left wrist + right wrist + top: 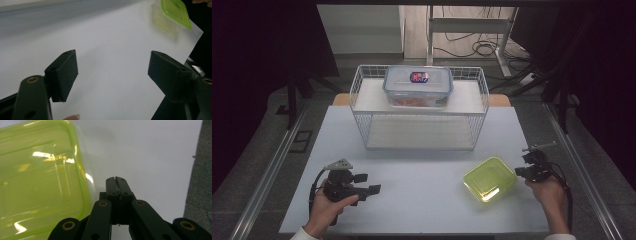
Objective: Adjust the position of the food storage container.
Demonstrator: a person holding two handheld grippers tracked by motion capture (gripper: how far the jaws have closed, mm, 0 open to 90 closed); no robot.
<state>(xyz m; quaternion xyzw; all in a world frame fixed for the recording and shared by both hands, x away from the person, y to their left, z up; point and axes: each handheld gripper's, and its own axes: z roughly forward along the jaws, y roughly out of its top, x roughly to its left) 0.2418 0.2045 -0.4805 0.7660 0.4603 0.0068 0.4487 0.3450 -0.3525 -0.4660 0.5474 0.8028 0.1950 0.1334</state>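
A yellow-green lidded container (490, 178) rests on the white table (422, 200) at the front right; it fills the left of the right gripper view (37, 182) and sits far off in the left gripper view (172, 16). My right gripper (518, 171) is just right of that container, jaws pressed together with nothing between them (116, 180). My left gripper (368, 183) lies at the front left, held by a hand, its jaws wide apart over bare table (112, 70).
A white wire basket (421, 107) stands at the back middle of the table, with a clear blue-rimmed lidded box (418, 85) on its upper shelf. The table's right edge (539, 175) runs close beside my right hand. Cables lie on the floor beyond.
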